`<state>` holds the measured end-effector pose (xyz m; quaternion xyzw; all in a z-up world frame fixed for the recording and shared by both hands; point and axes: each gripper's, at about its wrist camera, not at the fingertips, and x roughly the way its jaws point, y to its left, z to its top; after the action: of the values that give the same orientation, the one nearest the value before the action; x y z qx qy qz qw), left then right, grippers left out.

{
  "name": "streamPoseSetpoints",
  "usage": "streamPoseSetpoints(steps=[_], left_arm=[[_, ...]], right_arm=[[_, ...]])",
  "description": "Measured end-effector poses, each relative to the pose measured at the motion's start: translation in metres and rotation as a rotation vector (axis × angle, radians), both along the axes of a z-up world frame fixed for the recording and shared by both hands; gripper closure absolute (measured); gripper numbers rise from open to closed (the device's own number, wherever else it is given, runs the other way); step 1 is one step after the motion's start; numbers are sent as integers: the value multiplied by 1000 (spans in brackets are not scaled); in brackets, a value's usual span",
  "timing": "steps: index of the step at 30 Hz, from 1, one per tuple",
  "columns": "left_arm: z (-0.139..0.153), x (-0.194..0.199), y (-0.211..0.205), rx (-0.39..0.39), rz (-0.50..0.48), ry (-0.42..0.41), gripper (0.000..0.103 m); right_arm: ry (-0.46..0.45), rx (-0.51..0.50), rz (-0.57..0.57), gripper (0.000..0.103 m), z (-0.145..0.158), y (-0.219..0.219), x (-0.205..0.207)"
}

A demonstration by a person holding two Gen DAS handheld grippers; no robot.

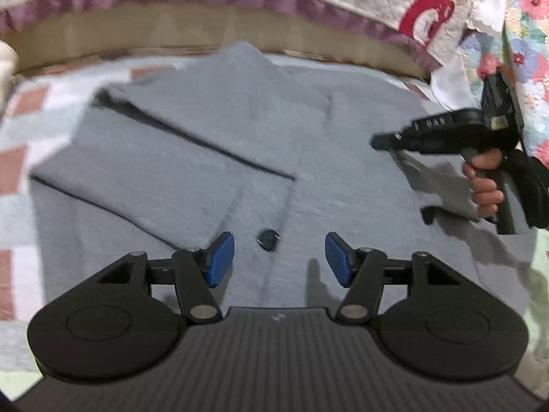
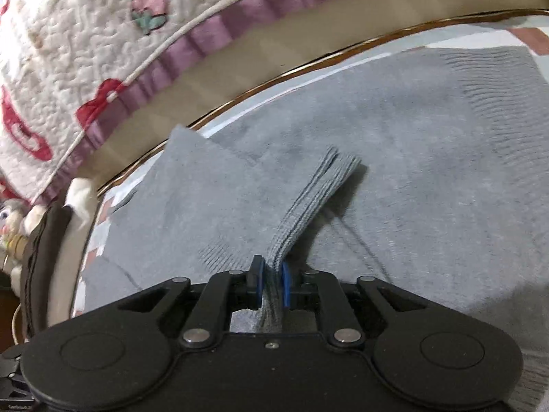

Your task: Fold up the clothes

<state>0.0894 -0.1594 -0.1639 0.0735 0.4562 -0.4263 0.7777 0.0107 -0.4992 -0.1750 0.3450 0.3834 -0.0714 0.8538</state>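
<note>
While right gripper (image 2: 271, 283) pinches ribbed cuff (image 2: 308, 206), fuzzy grey cardigan (image 1: 212, 158)

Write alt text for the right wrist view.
The right gripper is shut on the ribbed cuff of a grey cardigan spread on a checked cloth. A quilted cream blanket with purple trim lies beyond.

The left wrist view is motion-blurred, so the dark button (image 1: 268, 239) on the grey cardigan (image 1: 212, 144) shows no detail. The cardigan's near hem lies hidden behind the left gripper (image 1: 279, 261). The right gripper's (image 2: 270, 283) pads cover the pinched ribbed cuff (image 2: 308, 202), and a stuffed toy (image 2: 12, 230) is cut by the frame's left edge.
</note>
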Motion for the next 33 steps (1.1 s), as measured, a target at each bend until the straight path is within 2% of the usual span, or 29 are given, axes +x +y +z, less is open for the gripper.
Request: streamPoseSetpoints(steps=[2, 4, 5, 7, 9, 13, 18, 23, 25, 27, 28, 30, 31, 32, 33], left_arm=[[-5, 1, -3, 14, -13, 20, 45], [-7, 0, -2, 5, -20, 48, 45], [-7, 0, -1, 0, -25, 57, 45], [-8, -1, 1, -8, -35, 64, 45], [-10, -2, 0, 1, -49, 71, 45], [-12, -5, 0, 2, -70, 90, 45], [-9, -9, 0, -31, -109, 98, 45], [-21, -17, -10, 82, -159, 78, 44], [-26, -18, -13, 124, -160, 73, 42], [-26, -15, -11, 125, -139, 72, 42], [-26, -14, -9, 125, -128, 71, 42], [-25, -10, -6, 127, -102, 65, 42], [-23, -6, -1, 128, -76, 53, 42], [-19, 0, 5, 122, -38, 38, 42], [-13, 8, 14, 105, 17, 29, 42]], right_arm=[[-7, -4, 2, 75, -2, -1, 3], [-23, -27, 11, 76, -2, -2, 7], [-37, -56, 23, 91, -1, -2, 10], [-120, -129, 44, 90, 18, 3, 5], [-186, -150, 31, 91, 33, 10, 1], [-118, -323, 25, 91, 41, 25, 4], [-128, -439, 1, 91, 51, 28, 1], [-107, -517, 29, 91, 51, 33, 10], [-62, -535, 44, 91, 45, 33, 17], [7, -578, 36, 87, 35, 36, 22], [60, -582, 19, 82, 31, 38, 21], [172, -547, -41, 57, 31, 44, 7], [221, -503, -84, 56, 36, 51, -8], [191, -434, -99, 56, 44, 58, -29], [100, -324, -75, 50, 51, 66, -56]])
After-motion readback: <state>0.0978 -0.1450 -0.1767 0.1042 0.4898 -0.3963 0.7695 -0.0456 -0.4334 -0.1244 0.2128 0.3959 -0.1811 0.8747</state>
